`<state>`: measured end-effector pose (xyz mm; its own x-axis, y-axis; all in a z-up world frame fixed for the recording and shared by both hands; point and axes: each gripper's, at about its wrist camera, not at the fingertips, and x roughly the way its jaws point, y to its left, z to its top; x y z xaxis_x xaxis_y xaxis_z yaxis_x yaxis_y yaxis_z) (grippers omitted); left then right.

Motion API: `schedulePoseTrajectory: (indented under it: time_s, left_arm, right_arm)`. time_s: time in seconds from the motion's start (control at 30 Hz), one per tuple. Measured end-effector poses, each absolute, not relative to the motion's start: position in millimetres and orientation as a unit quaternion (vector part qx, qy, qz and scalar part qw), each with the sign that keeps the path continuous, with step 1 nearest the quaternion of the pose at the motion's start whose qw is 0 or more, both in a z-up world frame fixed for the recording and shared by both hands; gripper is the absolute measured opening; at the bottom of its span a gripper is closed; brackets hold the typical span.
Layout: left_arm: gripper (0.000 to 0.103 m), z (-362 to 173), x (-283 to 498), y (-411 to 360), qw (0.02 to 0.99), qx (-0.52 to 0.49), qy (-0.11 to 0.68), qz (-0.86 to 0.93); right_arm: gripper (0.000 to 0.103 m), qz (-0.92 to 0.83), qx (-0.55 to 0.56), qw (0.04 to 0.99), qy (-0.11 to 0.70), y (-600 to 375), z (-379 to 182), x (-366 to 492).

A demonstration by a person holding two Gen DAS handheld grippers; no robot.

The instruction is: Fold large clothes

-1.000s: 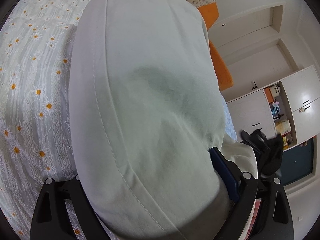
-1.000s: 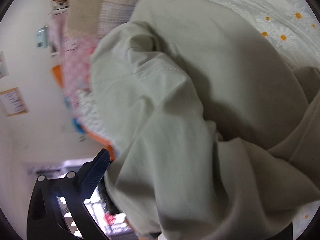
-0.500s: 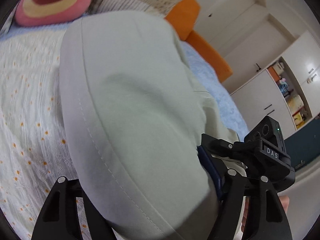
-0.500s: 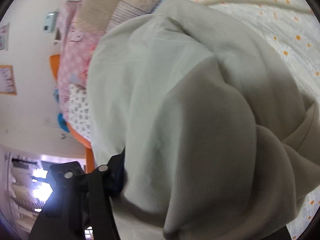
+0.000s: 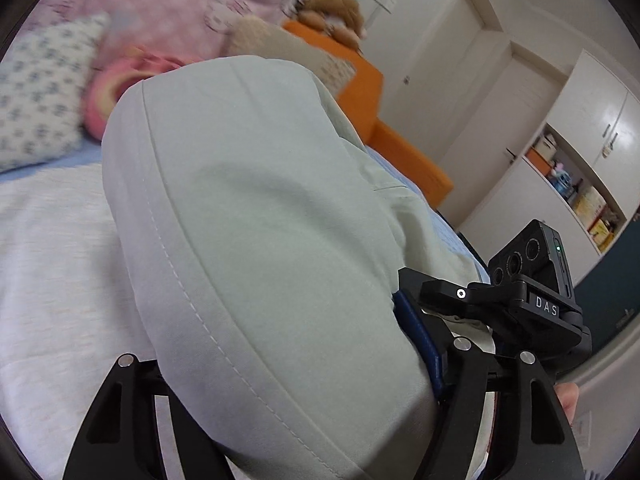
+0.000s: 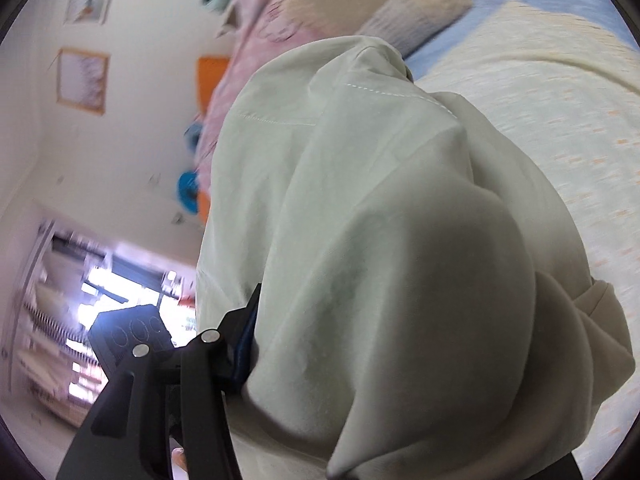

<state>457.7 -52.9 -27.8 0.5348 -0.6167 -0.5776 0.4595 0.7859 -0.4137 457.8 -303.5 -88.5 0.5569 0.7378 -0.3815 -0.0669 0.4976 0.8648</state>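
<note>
A large pale green garment (image 5: 256,240) with white stitched seams fills the left wrist view and drapes over my left gripper (image 5: 304,392), which is shut on its hem. The same garment (image 6: 392,248) bunches over my right gripper (image 6: 320,376) in the right wrist view; that gripper is shut on it, its right finger hidden by cloth. The right gripper's camera body (image 5: 532,280) shows close beside my left one. The garment is held up above the bed (image 5: 52,280).
Pillows (image 5: 40,92), a pink blanket (image 5: 168,12) and plush toys (image 5: 332,8) lie at the bed's head. An orange bed frame (image 5: 400,148) runs along the right. White cupboards (image 5: 576,152) and doors stand beyond. The daisy bedspread (image 6: 560,92) lies under the garment.
Both grippers have lifted and tilted up with the garment; the views swung from the bedspread toward the pillows and walls. The two grippers came closer together.
</note>
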Motion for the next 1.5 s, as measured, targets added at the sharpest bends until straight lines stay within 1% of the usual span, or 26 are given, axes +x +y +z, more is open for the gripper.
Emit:
schedulePoseTrajectory:
  time_s: [0.23,0.5,0.67,0.8,0.93,1.07,1.17,1.23,1.37,1.43,1.47,1.5]
  left_arm:
    - [0.073,16.7,400.2,88.0,0.904,-0.117,0.339,-0.232]
    - [0.073,44.9,321.0,272.9,0.927,-0.153,0.312,-0.143]
    - [0.073,54.4,276.2,383.4,0.933,-0.163,0.311,-0.078]
    - [0.073,51.4,249.4,466.5,0.932,-0.169,0.320,-0.035]
    - [0.073,38.6,226.1,538.4,0.926,-0.180,0.331,-0.005]
    - [0.073,16.0,212.2,577.2,0.921,-0.185,0.343,0.011]
    - [0.073,-14.2,208.8,602.4,0.912,-0.201,0.357,0.003]
    - [0.073,-43.3,211.4,618.2,0.905,-0.214,0.368,-0.012]
    - [0.074,-97.4,219.8,622.8,0.893,-0.217,0.394,-0.024]
    - [0.076,-116.7,221.2,627.2,0.890,-0.217,0.399,-0.026]
    - [0.082,-121.3,224.7,624.7,0.890,-0.219,0.400,-0.025]
    - [0.092,-127.9,226.1,628.3,0.890,-0.221,0.398,-0.020]
  right_arm:
    - [0.051,0.344,0.384,0.759,0.398,-158.1,-42.7,447.9]
    - [0.051,0.425,0.321,0.735,0.420,23.1,3.2,428.7]
    - [0.051,0.472,0.291,0.706,0.440,127.9,14.1,402.7]
    - [0.051,0.497,0.270,0.689,0.453,209.3,10.4,379.1]
    - [0.051,0.512,0.250,0.677,0.466,265.9,4.0,358.5]
    - [0.051,0.517,0.237,0.669,0.478,315.7,-13.1,345.8]
    - [0.050,0.508,0.228,0.679,0.479,339.2,-33.6,334.3]
    - [0.051,0.497,0.227,0.683,0.485,348.3,-54.1,328.1]
    - [0.051,0.467,0.219,0.690,0.507,358.2,-105.6,321.3]
    - [0.052,0.462,0.215,0.694,0.509,360.2,-120.6,320.4]
    - [0.053,0.461,0.219,0.694,0.508,359.4,-125.4,319.8]
    - [0.056,0.459,0.223,0.696,0.506,358.0,-128.5,318.7]
